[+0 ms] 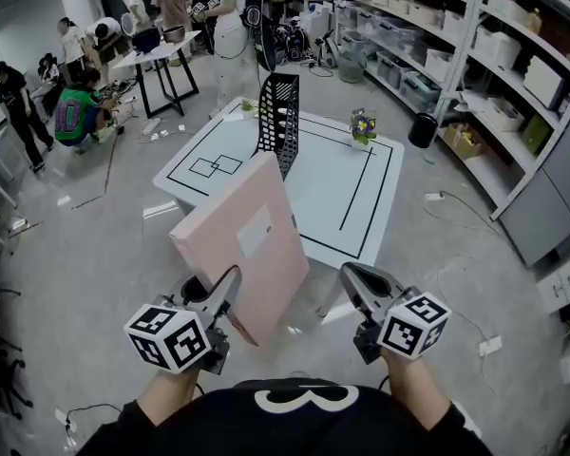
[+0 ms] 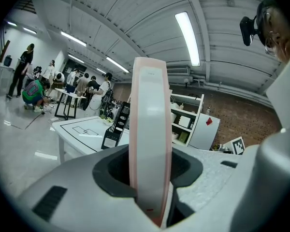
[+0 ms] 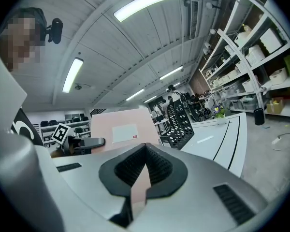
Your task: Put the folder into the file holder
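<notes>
My left gripper (image 1: 228, 288) clamps the pink folder (image 1: 242, 245) upright, short of the table (image 1: 361, 207); my right gripper (image 1: 350, 278) is closed, empty. Next I judge it needs carrying forward and slotting into the black file holder (image 1: 278, 112).

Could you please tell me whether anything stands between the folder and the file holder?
Nothing visible does. The left tool grips the folder in the air near the front edge of the table. The file holder stands upright beyond it, with only bare tabletop between. The flower pot sits well right of that path.
</notes>
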